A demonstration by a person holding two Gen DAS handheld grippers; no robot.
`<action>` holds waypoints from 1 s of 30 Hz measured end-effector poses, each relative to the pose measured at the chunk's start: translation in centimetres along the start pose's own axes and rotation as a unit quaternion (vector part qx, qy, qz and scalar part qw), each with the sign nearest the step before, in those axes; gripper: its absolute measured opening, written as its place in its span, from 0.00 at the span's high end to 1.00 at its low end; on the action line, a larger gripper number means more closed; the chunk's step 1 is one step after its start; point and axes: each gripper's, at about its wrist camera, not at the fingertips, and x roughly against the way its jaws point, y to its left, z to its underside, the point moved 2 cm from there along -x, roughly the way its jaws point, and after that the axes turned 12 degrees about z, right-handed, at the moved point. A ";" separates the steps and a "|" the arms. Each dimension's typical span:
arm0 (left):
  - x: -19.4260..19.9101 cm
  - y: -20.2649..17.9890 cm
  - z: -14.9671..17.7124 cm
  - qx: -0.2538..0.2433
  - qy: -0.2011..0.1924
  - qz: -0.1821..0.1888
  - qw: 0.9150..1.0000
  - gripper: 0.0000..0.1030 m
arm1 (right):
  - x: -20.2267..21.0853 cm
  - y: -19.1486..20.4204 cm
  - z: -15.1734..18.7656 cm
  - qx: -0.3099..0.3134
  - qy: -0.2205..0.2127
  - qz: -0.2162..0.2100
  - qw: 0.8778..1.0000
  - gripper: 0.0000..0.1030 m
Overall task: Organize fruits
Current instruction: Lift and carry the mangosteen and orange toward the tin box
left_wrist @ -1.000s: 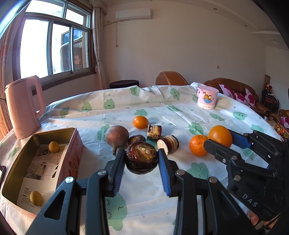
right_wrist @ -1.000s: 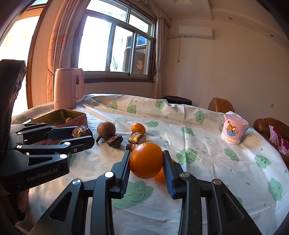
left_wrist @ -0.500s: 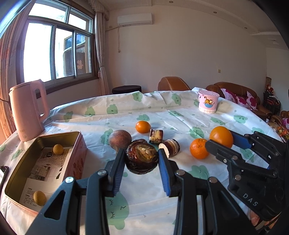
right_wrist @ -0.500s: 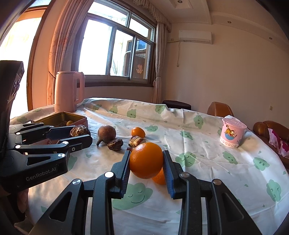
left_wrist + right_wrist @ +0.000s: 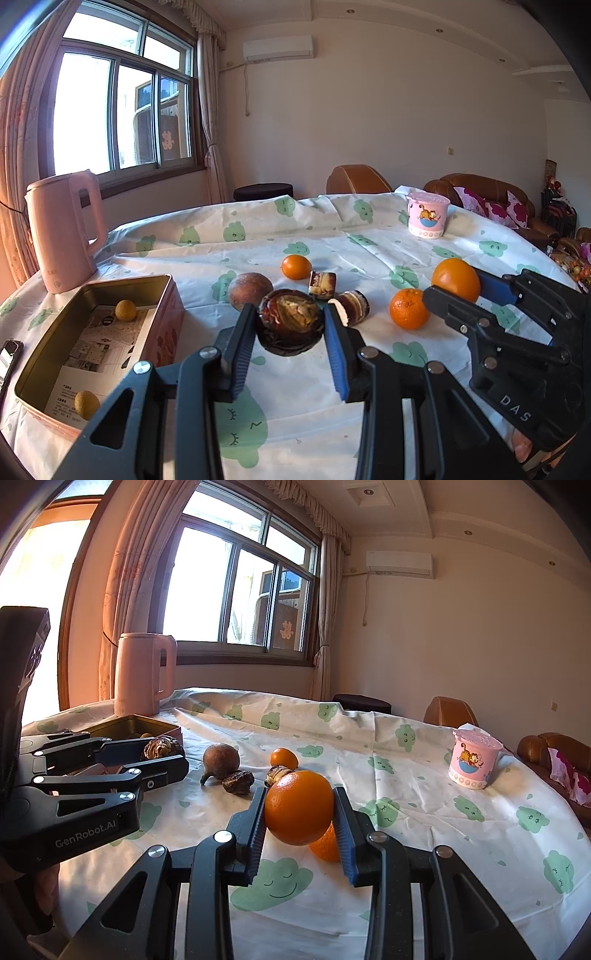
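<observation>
Two claws loaded and raised since a second ago: left claw grips dark shrivelled fruit, possibly mangosteen; right claw grips orange. Tin, lower left, next.

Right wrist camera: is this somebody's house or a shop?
Most likely a home living or dining room: a brown sofa with flowery cushions, a curtained window, a wall air conditioner, and a table under a cloud-print cloth.
</observation>
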 end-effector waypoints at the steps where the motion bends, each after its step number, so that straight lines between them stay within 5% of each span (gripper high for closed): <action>1: 0.1 0.0 0.0 -0.001 -0.001 -0.001 1.000 0.63 | 0.1 0.0 0.0 0.000 -0.002 0.000 1.000 0.65; 30: 2.5 1.5 -0.4 -0.003 -0.036 -0.043 0.998 0.63 | 0.8 0.4 -0.5 -0.001 -0.020 -0.022 1.000 0.65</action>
